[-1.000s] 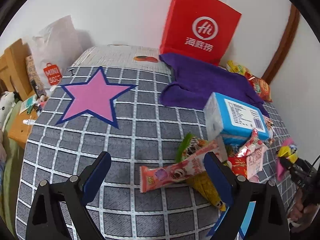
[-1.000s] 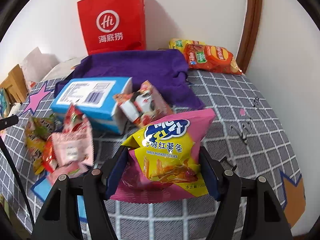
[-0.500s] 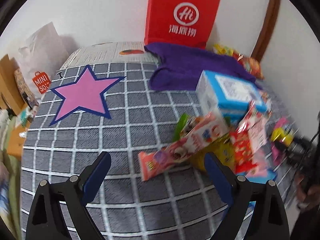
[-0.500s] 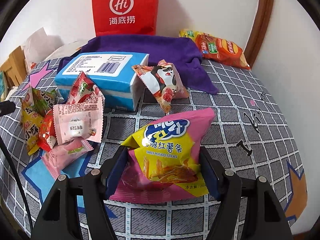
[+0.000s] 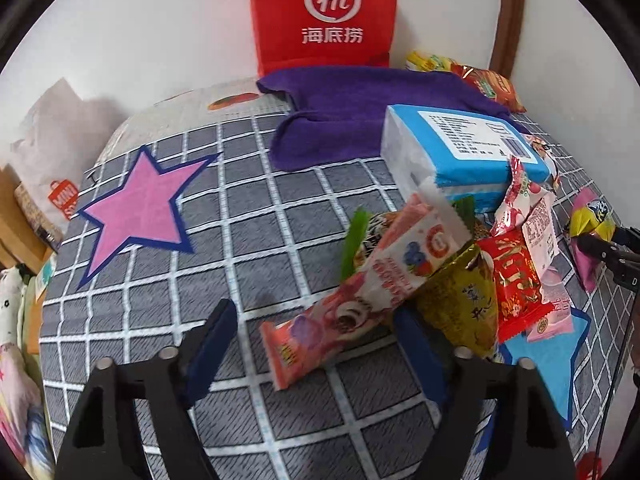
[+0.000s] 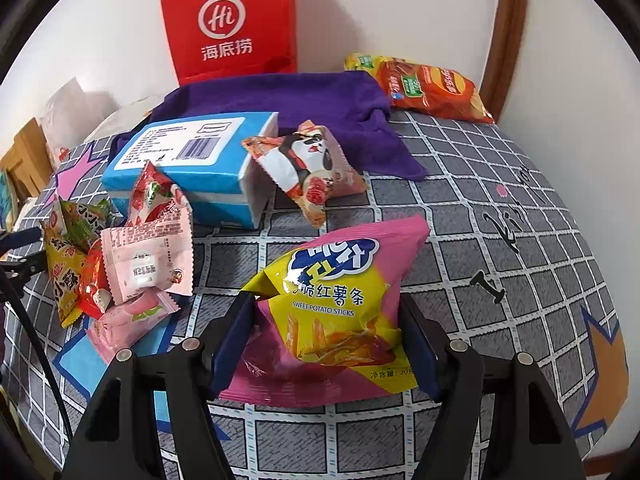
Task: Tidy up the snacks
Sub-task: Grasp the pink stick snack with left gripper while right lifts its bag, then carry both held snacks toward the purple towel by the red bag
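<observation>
The right claw (image 6: pixel 326 344) grips a pink-and-yellow sweet potato stick bag (image 6: pixel 332 312) between its blue pads, above the grey checked bedspread (image 6: pixel 500 208). At its 10 o'clock lies a heap of small pink, red and yellow snack packets (image 6: pixel 120 256), with a blue-and-white rectangular box (image 6: pixel 188 164) at 11 o'clock and a panda-printed orange packet (image 6: pixel 308 164) at 12 o'clock. The left claw (image 5: pixel 316 344) stands open and empty, a long pink ice-cream-style wrapper (image 5: pixel 360 292) lying between its fingers at 12 o'clock. A red paper carrier bag (image 5: pixel 324 16) stands against the wall behind a purple cloth (image 5: pixel 360 108).
</observation>
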Demonstrator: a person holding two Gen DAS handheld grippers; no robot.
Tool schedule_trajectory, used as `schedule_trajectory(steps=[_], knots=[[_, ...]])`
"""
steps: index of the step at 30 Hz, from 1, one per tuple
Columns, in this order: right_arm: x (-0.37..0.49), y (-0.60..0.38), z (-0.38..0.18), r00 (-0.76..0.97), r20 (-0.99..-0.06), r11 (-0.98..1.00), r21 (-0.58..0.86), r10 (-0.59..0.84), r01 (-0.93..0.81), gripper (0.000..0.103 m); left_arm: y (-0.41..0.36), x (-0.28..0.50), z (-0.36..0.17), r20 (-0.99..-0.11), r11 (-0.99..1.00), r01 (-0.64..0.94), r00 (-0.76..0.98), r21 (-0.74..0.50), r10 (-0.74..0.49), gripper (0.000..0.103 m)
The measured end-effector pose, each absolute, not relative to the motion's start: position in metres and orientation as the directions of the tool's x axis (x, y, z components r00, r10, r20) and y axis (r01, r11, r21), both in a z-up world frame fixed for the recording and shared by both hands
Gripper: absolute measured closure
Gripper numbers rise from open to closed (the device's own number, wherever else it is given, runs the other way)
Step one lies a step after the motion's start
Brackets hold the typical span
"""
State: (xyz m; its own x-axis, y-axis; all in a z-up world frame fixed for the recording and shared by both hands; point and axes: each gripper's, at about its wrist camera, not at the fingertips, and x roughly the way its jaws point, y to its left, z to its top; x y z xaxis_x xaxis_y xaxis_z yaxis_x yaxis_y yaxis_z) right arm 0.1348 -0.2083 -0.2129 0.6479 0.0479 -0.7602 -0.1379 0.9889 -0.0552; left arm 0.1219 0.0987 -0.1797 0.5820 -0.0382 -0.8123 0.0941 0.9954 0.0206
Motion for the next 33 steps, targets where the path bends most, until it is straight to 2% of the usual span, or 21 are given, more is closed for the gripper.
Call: schedule_trajectory(steps=[1,3,9,13,15,33], knots=[[0.135,-0.209,-0.213,0.647,-0.761,0.989,-0.051,0.049,-0.135,0.033,0.098,0.123,-0.18,-0.811,0.995,0.099,0.583,0.016,-0.045,0.035],[0.135,-0.21,-0.214,0.645,-0.763,0.99,-0.046,0.051,-0.133,0.032,0.097,0.125,-0.18,-0.814,0.994,0.11,0.576,-0.006,-0.069,0.053],[0.138,-0.211,-0.212,0.634,-0.772,0.993,-0.032,0.046,-0.111,0.033,0.097,0.12,-0.169,-0.801,0.993,0.111,0.591,-0.043,-0.1,0.072],[0.139,-0.212,-0.207,0.623,-0.78,0.995,-0.003,0.061,-0.1,0.033,0.097,0.116,-0.159,-0.793,0.992,0.108,0.598,-0.068,-0.119,0.076],[0.137,-0.211,-0.203,0.625,-0.778,0.995,0.004,0.065,-0.098,0.033,0.099,0.114,-0.154,-0.79,0.991,0.1,0.599,-0.091,-0.133,0.081],[0.132,-0.194,-0.132,0.704,-0.708,0.995,-0.007,0.062,-0.095,0.033,0.118,0.127,-0.094,-0.727,0.981,0.035,0.667,-0.188,-0.163,0.082]])
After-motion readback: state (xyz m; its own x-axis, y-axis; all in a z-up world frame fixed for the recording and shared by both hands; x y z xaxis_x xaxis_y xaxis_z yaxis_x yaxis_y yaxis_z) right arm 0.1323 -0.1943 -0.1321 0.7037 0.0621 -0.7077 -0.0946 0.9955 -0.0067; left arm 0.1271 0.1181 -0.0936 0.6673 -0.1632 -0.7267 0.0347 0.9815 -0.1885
